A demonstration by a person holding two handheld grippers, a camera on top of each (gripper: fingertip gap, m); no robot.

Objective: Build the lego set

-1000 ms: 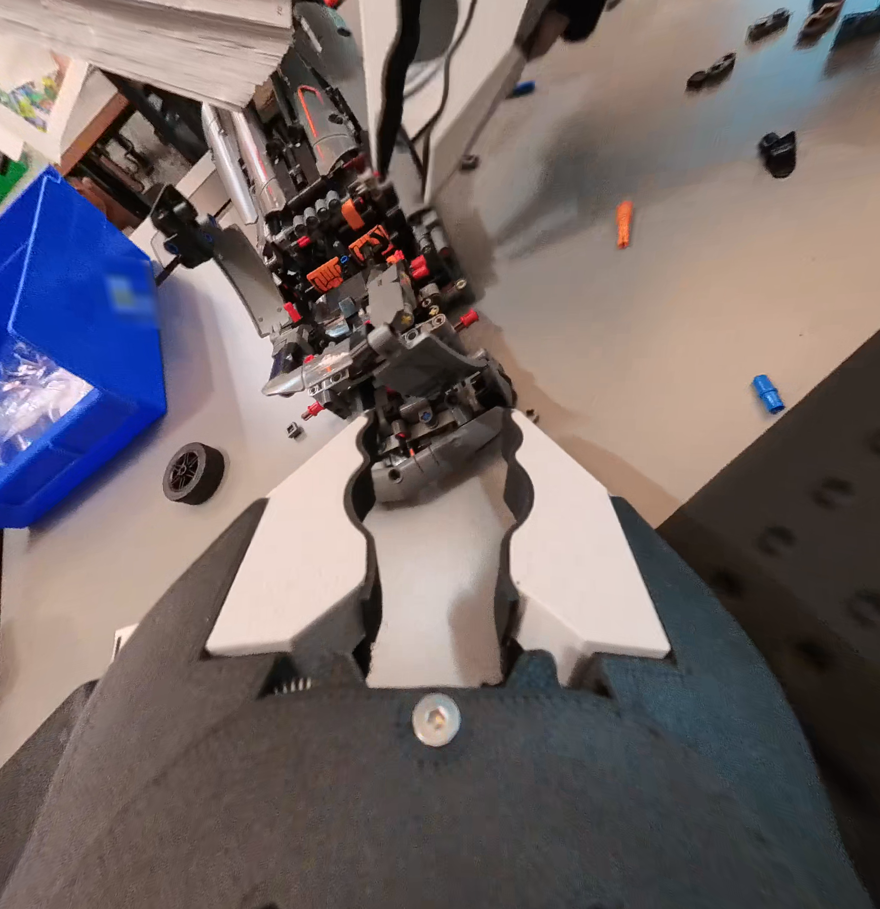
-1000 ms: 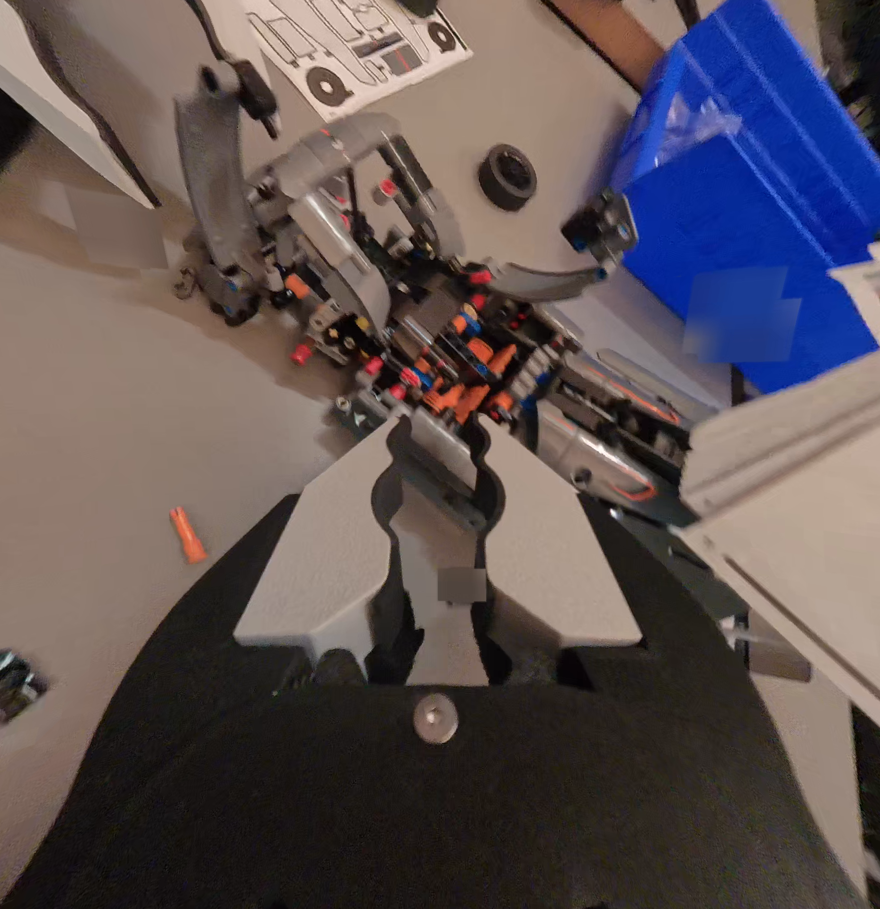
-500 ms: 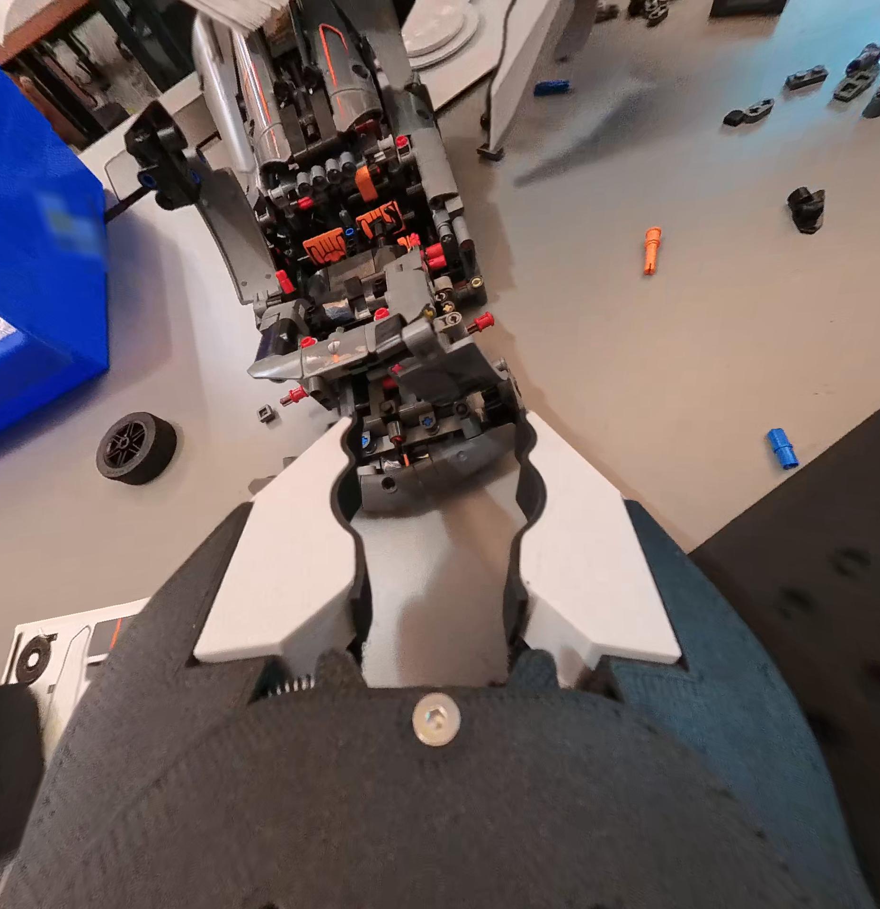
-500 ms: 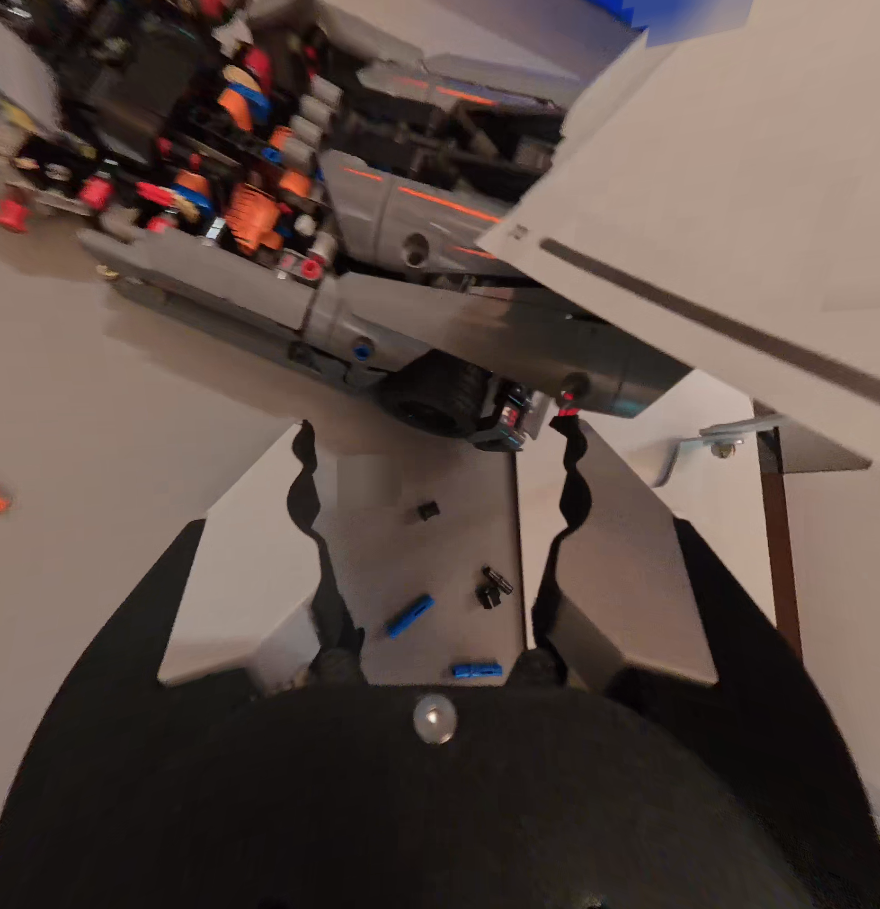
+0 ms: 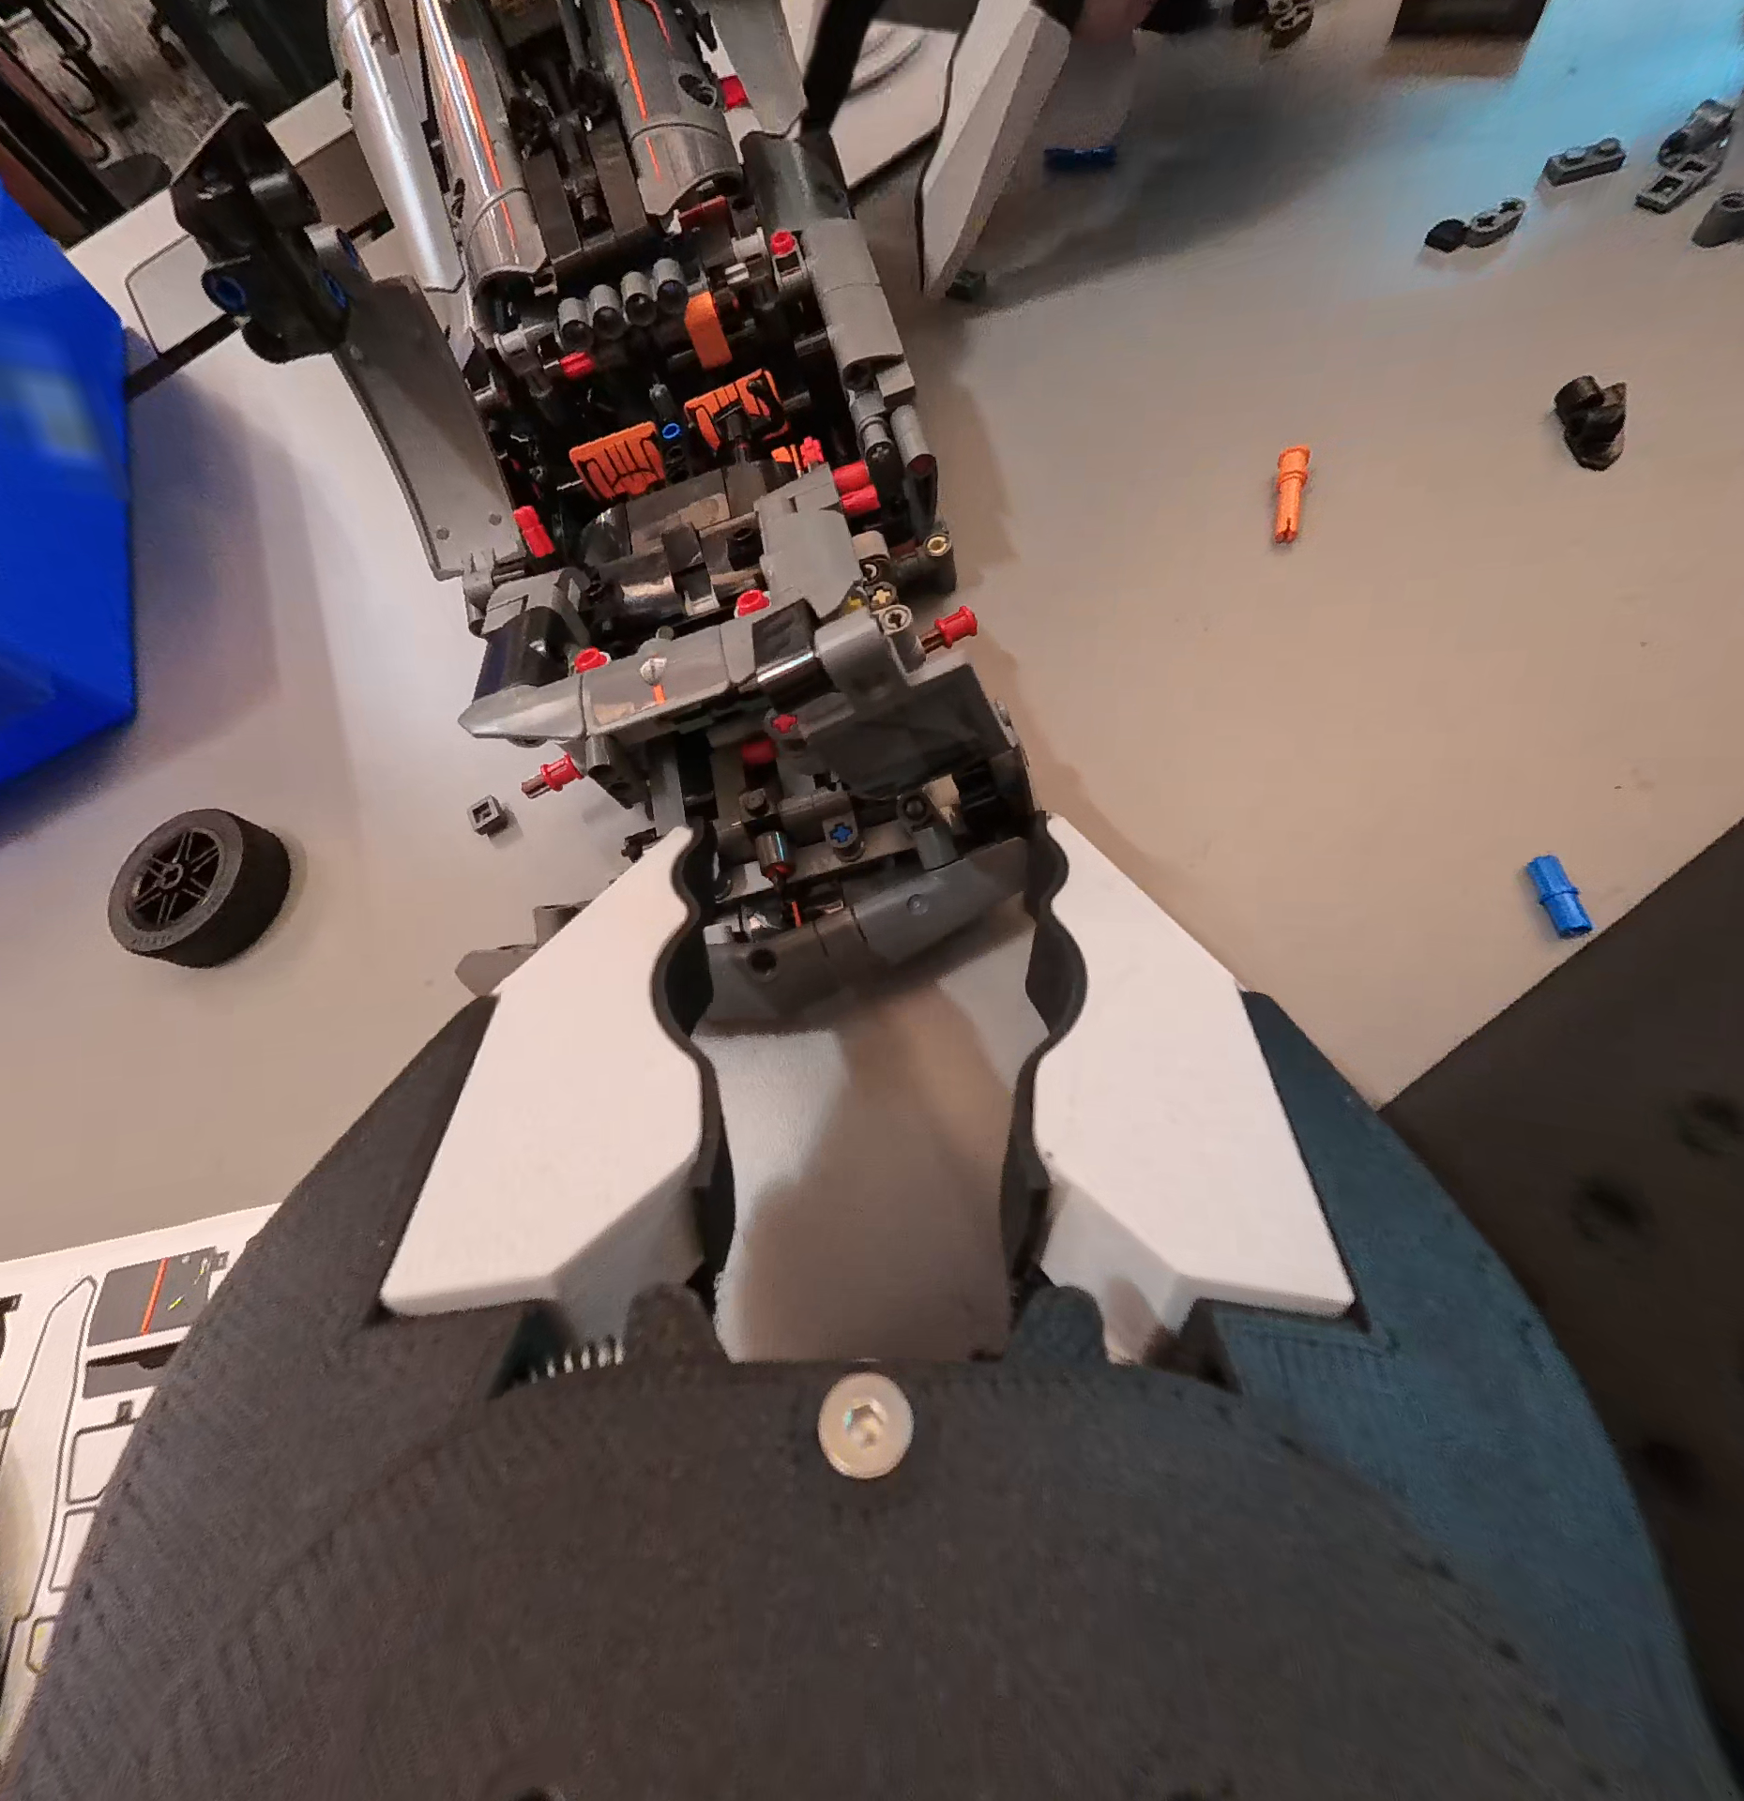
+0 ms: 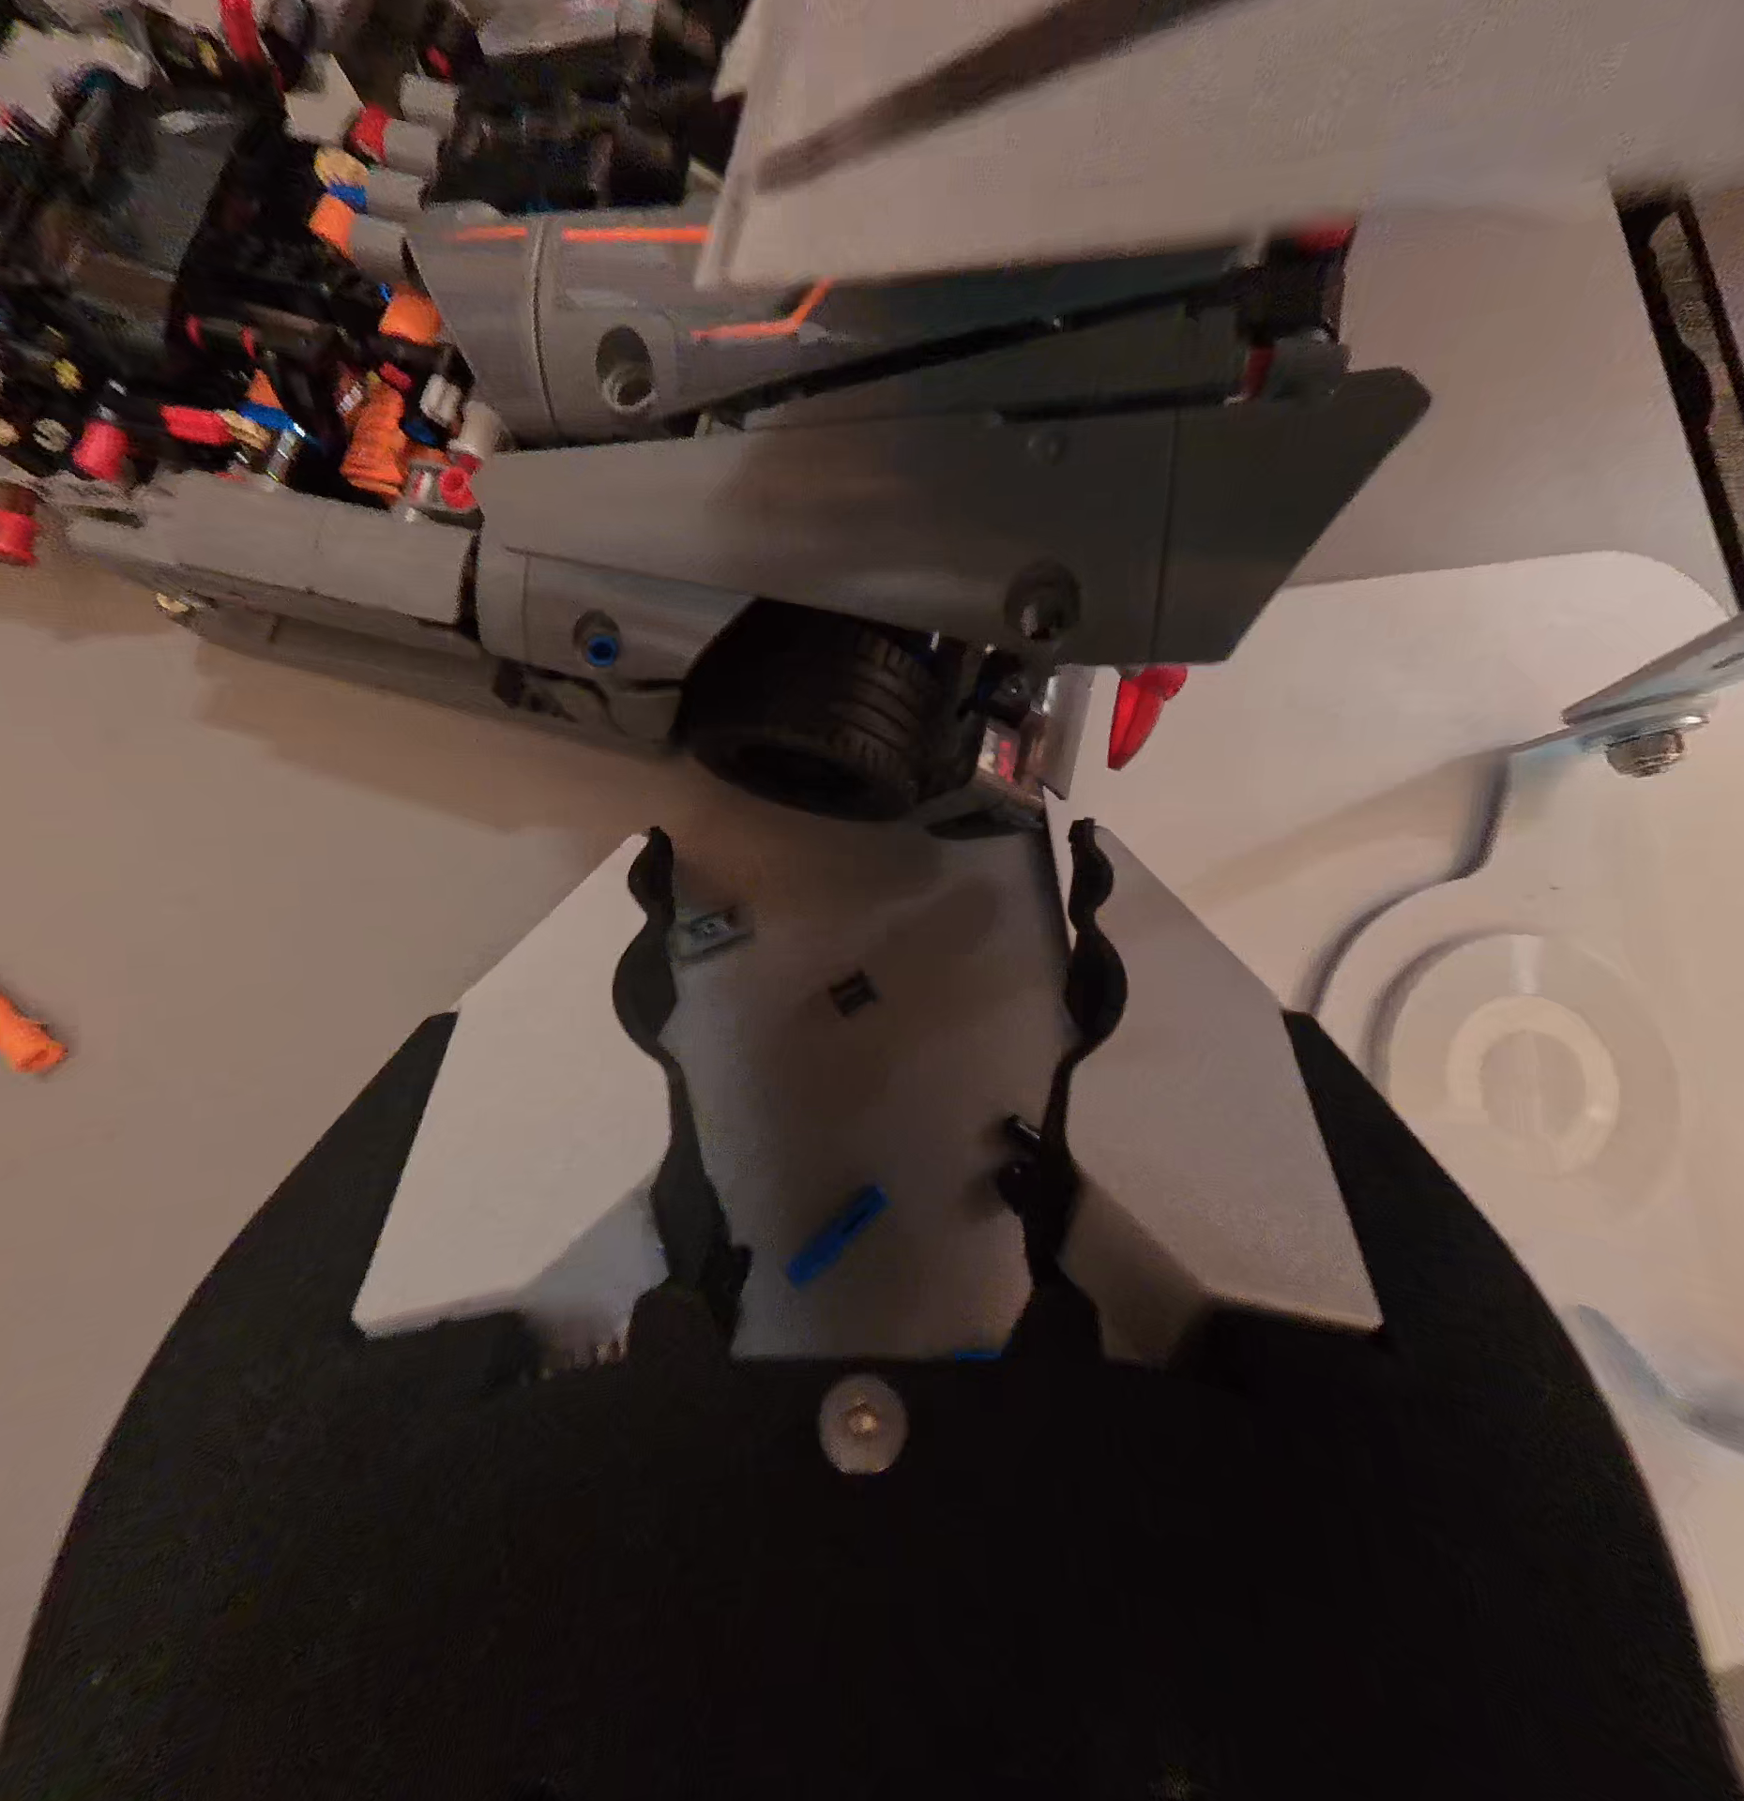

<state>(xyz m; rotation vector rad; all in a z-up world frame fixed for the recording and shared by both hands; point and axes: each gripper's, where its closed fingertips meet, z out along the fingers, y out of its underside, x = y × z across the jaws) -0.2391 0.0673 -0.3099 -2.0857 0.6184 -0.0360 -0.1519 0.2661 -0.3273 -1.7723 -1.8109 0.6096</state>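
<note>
The grey lego car point(image 5: 712, 546), with orange and red parts, lies on the table and runs from the top of the left wrist view down to my left gripper point(image 5: 863, 906). The left gripper's jaws stand wide on either side of the car's nose, with a thin gap on each side. In the right wrist view I see the car's rear side point(image 6: 848, 517) and its black rear wheel point(image 6: 819, 721). My right gripper point(image 6: 868, 843) is open and empty, just short of that wheel. A small blue pin point(image 6: 834, 1233) lies on the table between its fingers.
A blue bin point(image 5: 39, 487) stands at the left, with a loose black wheel point(image 5: 200, 887) near it. An orange pin point(image 5: 1290, 492), a blue pin point(image 5: 1558, 895) and dark small parts point(image 5: 1589, 419) lie to the right. A sticker sheet point(image 5: 68, 1364) and a black mat point(image 5: 1628, 1121) are close by. A white stand point(image 6: 1530, 975) overhangs the car's rear.
My left gripper's jaws have widened around the car's nose. My right gripper has let go of the car's side panel, opened, and moved along to the rear wheel.
</note>
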